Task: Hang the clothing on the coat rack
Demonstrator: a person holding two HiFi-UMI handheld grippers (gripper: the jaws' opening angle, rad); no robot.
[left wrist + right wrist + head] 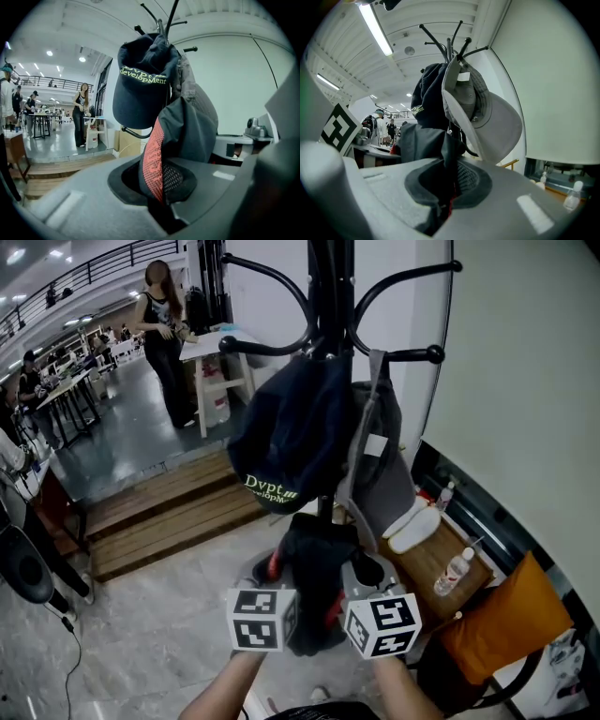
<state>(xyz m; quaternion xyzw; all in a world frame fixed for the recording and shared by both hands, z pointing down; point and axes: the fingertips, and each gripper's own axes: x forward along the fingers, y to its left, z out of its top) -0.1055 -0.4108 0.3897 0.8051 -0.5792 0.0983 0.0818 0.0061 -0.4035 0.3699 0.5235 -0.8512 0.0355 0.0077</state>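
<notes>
Dim, greenish and flat; lit by a ceiling strip light (pixel 375 29) upper left; strong fisheye bending, black corners, blurred foreground.

Cap (pixel 291 432) left, hat (pixel 380 465) right on coat rack (pixel 330 277); garment (pixel 314 563) below them, in my left gripper (pixel 270 570) and right gripper (pixel 368 573)

Dark cap (pixel 143 89), yellow-green lettering, "Dvpt" above "developMent"; nothing else legible
</notes>
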